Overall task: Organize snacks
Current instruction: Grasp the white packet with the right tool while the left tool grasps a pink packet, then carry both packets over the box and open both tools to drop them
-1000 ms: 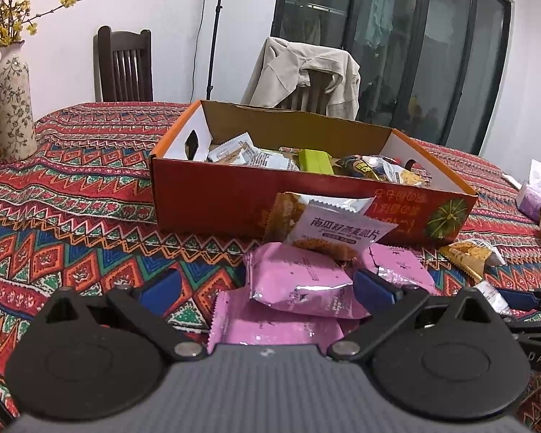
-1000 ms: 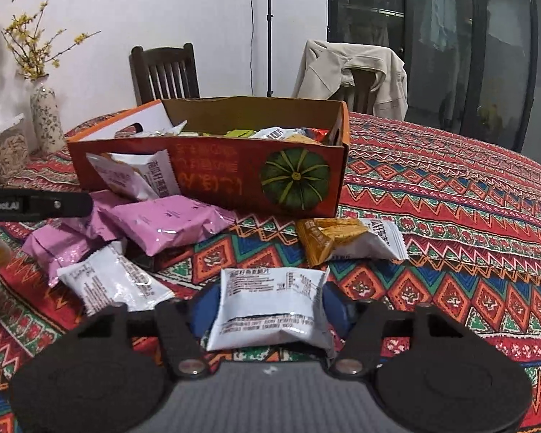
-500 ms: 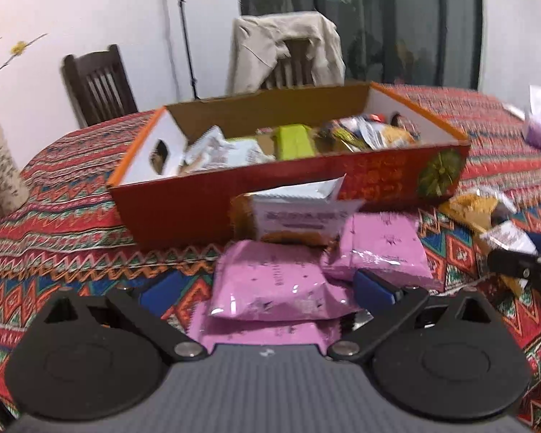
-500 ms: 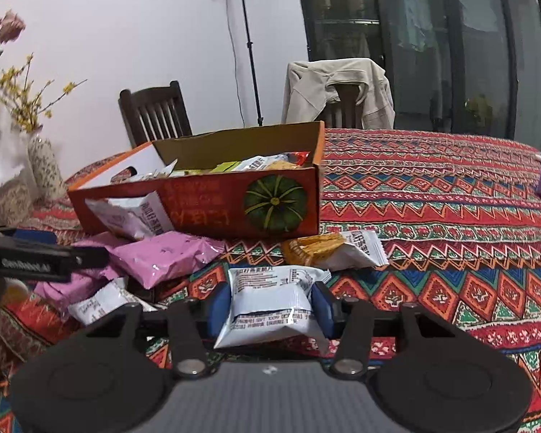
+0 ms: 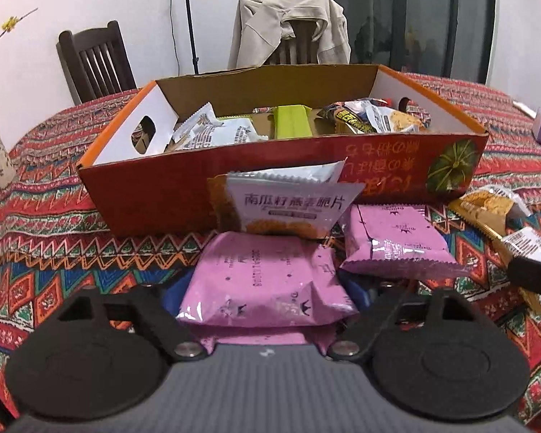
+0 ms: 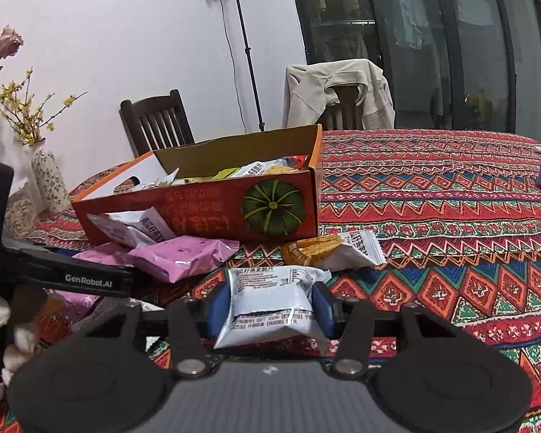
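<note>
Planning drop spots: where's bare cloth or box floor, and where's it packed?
Free: tablecloth right of the box, and the box floor left of the green packet. Crowded: the box's front, with pink packets and the orange-white packet.

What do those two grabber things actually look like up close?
Each gripper, left and right, has a ribbed grey body, two round black discs, black link arms with silver pivot screws, and blue pads. White lettering "GenRobot.AI" marks the left one's side.

Pink pkt (image 5: 267, 281) & white pkt (image 6: 270, 299) – claw-pinched – near box (image 5: 184, 195).
</note>
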The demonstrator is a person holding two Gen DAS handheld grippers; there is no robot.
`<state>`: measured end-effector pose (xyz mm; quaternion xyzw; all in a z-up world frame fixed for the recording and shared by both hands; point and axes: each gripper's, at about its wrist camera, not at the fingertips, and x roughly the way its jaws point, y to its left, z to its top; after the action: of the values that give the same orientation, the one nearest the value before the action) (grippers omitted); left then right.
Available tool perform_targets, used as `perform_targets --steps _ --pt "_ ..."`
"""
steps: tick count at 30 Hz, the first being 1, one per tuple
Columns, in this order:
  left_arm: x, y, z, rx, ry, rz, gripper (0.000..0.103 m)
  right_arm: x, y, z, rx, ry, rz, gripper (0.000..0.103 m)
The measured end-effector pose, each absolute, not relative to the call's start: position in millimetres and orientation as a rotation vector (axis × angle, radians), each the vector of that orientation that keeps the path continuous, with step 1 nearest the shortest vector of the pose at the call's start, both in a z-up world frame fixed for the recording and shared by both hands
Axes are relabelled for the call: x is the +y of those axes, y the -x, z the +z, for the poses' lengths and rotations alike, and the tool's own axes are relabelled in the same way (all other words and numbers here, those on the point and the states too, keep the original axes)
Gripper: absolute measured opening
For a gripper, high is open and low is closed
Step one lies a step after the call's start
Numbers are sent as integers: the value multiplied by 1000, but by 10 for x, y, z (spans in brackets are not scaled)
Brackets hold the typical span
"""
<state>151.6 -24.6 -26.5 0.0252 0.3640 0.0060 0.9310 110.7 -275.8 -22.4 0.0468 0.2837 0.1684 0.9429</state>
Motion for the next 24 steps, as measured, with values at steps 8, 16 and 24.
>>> perform_targets --steps 8,16,24 --pt "-145 -1358 -216 716 -2 4 76 -2761 -1098 -217 574 -99 340 50" --pt "-31 -1119 -90 658 41 -11 76 -2757 -1100 -218 570 -103 328 50" --pt "81 -926 26 603 81 -29 76 -2741 -1046 -164 532 -87 324 50"
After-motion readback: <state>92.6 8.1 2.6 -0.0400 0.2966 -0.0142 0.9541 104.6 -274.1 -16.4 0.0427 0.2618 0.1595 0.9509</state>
